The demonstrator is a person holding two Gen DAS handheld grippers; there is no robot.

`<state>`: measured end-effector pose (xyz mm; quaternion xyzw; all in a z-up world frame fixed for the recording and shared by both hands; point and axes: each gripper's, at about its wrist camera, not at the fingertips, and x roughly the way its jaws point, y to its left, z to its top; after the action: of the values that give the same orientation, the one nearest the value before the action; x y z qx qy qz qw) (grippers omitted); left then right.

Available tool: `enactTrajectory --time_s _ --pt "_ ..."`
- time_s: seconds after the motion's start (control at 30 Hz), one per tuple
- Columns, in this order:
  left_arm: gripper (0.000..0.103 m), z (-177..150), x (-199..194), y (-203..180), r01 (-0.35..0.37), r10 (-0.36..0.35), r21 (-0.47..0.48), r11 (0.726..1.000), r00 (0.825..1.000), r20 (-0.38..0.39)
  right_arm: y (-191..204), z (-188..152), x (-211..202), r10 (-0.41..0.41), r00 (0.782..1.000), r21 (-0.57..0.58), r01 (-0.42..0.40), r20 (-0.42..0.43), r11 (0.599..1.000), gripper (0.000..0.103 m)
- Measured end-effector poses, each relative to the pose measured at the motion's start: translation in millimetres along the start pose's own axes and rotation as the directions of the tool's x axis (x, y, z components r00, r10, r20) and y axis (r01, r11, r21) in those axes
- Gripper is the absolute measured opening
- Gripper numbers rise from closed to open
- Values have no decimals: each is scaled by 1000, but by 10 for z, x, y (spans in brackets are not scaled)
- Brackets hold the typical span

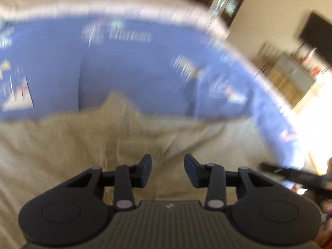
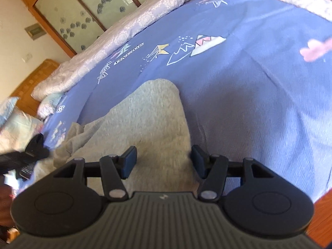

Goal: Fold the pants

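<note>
Beige pants [image 1: 128,137] lie spread on a blue printed bedsheet [image 1: 128,62]; the left wrist view is motion-blurred. My left gripper [image 1: 168,166] is open and empty, just above the pants' wide part. In the right wrist view a pant leg [image 2: 153,114] runs away from me on the sheet [image 2: 249,83], its rounded end ahead. My right gripper [image 2: 164,159] is open and empty, its fingers astride the leg's right edge. The other gripper [image 2: 31,149] shows dark at the left.
A pale flowered quilt [image 2: 128,27] lies bunched along the far side of the bed. A wooden wardrobe with glass doors [image 2: 68,14] stands behind. A pillow [image 2: 16,122] lies at the left. A wooden bed edge [image 2: 323,217] shows at the lower right.
</note>
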<state>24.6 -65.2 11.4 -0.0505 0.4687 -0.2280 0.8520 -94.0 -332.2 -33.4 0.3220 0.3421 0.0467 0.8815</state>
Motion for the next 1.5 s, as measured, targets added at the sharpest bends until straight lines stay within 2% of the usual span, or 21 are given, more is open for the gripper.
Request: enactTrajectory --time_s 0.03,0.07,0.1,0.13,0.27,0.33,0.37,0.5,0.63,0.67,0.73,0.77,0.8,0.87,0.93,0.97,1.1,1.17,1.23,1.37,1.5 --pt "31 -28 167 83 -19 18 -25 1000 999 -44 -35 -2 -4 9 1000 23 -9 -1 1000 59" --pt "28 -79 201 132 -29 29 -22 999 1000 -6 -62 -6 -5 19 1000 46 -18 -6 999 50" --pt "28 -92 195 146 -25 25 -12 1000 1000 9 -90 1 10 35 999 67 -33 -25 997 27" --pt "28 -78 188 149 -24 24 -19 1000 1000 -1 -116 6 37 62 997 99 -57 -54 993 21" --pt "30 44 19 99 -39 37 -48 998 998 -54 -5 77 -69 147 989 129 -142 -33 981 16" --pt "41 123 -175 64 22 -23 -82 996 1000 -18 191 127 -169 193 981 87 -192 2 978 16" --pt "51 168 -279 26 55 -55 -75 996 998 8 316 143 -211 209 978 52 -210 14 976 16" --pt "82 364 -442 -349 135 -136 29 990 989 50 891 108 -228 267 964 -123 -264 11 957 16" --pt "86 509 -328 -618 131 -133 120 984 991 9 1408 -52 -72 270 962 -310 -272 -51 911 16" --pt "82 530 -268 -666 119 -119 138 983 993 -14 1506 -106 -31 259 964 -350 -264 -62 899 16" --pt "46 538 -136 -717 65 -57 163 985 997 -55 1620 -163 28 250 965 -386 -260 -77 885 16" --pt "16 541 -59 -711 21 -7 165 986 996 -84 1656 -183 46 250 965 -395 -261 -80 881 17" --pt "14 553 -19 -665 13 3 154 988 995 -102 1667 -197 46 242 967 -409 -251 -73 877 18" --pt "13 573 -50 -507 55 -45 95 994 993 -112 1687 -233 36 213 976 -453 -208 -41 867 25" --pt "13 601 -124 -353 68 -63 49 996 993 -101 1662 -280 22 198 980 -484 -188 -30 855 55" --pt "13 629 -143 -295 73 -70 33 997 993 -95 1660 -309 36 187 982 -497 -177 -29 849 56" --pt "13 648 -246 -110 100 -99 6 995 990 -101 1626 -416 182 149 985 -528 -175 -92 831 52" --pt "13 630 -331 -70 67 -64 30 997 995 -81 1697 -405 251 152 981 -530 -192 -118 826 31" --pt "13 664 -458 21 48 -47 35 998 998 -40 1826 -354 281 181 973 -522 -231 -145 821 23" --pt "13 749 -865 414 66 -66 -27 997 997 31 2159 -366 215 279 943 -560 -331 -179 759 23" --pt "13 723 -1208 824 13 -6 -83 997 996 90 2549 -363 325 355 903 -556 -428 -241 713 23"
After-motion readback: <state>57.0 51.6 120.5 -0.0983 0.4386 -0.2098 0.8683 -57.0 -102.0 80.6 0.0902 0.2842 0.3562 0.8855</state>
